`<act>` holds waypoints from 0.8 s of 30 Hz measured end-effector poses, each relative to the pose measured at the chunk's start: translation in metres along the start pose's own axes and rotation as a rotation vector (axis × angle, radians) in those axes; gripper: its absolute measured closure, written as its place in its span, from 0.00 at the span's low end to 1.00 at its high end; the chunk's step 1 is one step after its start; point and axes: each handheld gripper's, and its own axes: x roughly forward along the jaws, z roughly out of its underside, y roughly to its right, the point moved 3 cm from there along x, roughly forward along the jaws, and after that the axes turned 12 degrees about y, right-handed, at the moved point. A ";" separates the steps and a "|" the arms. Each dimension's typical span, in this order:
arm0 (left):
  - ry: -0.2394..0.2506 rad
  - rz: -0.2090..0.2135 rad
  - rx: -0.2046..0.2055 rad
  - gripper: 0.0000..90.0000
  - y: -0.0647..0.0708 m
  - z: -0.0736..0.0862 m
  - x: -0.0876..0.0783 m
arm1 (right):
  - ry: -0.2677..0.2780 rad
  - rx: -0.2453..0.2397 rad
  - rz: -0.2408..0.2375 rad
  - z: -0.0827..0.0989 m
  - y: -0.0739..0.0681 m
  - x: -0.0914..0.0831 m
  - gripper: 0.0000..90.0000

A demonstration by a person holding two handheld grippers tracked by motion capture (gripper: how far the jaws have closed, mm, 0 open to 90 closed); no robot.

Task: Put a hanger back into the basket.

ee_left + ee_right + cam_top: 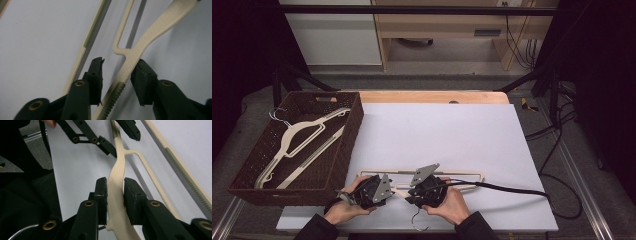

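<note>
Hands (347, 209) come in from the bottom of the high view, each holding a tool over the near edge of the desk (452, 135), which is covered by a pale sheet. The left tool (387, 192) and the right tool (409, 192) face each other across a cream hanger (462, 174) that lies flat on the sheet just in front of the person, its wire hook (417, 222) pointing back toward them. To the left sits a brown woven basket (354, 125) with more hangers (297, 137) inside, so the work looks like moving this one into it.

Seen from the left gripper view, the left tool (117, 68) is released: its jaws stand apart, one on each side of the hanger's arm (130, 62), the right jaw just touching it and the left one clear. It seems placed to close on the arm and steady that side.

From the right gripper view, the right tool (115, 188) is clenched on the hanger's thick neck (115, 175), both pads pressed against the plastic. Holding near the middle probably keeps the hanger balanced when it lifts. Farther off, the left tool's open jaws straddle the same arm, and the long ribbed bar (185, 177) of the hanger runs along the sheet to the right.
</note>
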 end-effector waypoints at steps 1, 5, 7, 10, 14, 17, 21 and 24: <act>0.001 0.000 0.004 0.73 0.001 0.000 0.000 | -0.002 0.005 0.011 -0.001 0.000 -0.001 0.82; 0.001 -0.006 0.040 0.79 0.003 -0.002 0.000 | 0.006 0.009 0.011 -0.002 0.000 -0.003 0.82; -0.003 -0.013 0.059 0.80 0.004 -0.003 -0.001 | 0.011 0.008 0.009 -0.002 0.000 -0.003 0.82; 0.006 -0.018 0.075 0.82 0.004 -0.005 -0.003 | 0.030 0.012 0.008 -0.004 0.001 -0.006 0.81; 0.014 -0.029 0.090 0.84 0.000 -0.008 -0.009 | 0.096 0.014 0.009 -0.010 0.004 -0.017 0.80; 0.008 -0.021 0.091 0.85 -0.001 -0.010 -0.009 | 0.195 0.022 0.085 -0.016 0.011 -0.033 0.71; 0.003 -0.013 0.099 0.86 0.000 -0.010 -0.008 | 0.345 0.045 0.188 -0.021 0.027 -0.066 0.59; -0.001 -0.013 0.103 0.86 -0.003 -0.013 -0.009 | 0.407 0.075 0.263 -0.017 0.041 -0.090 0.49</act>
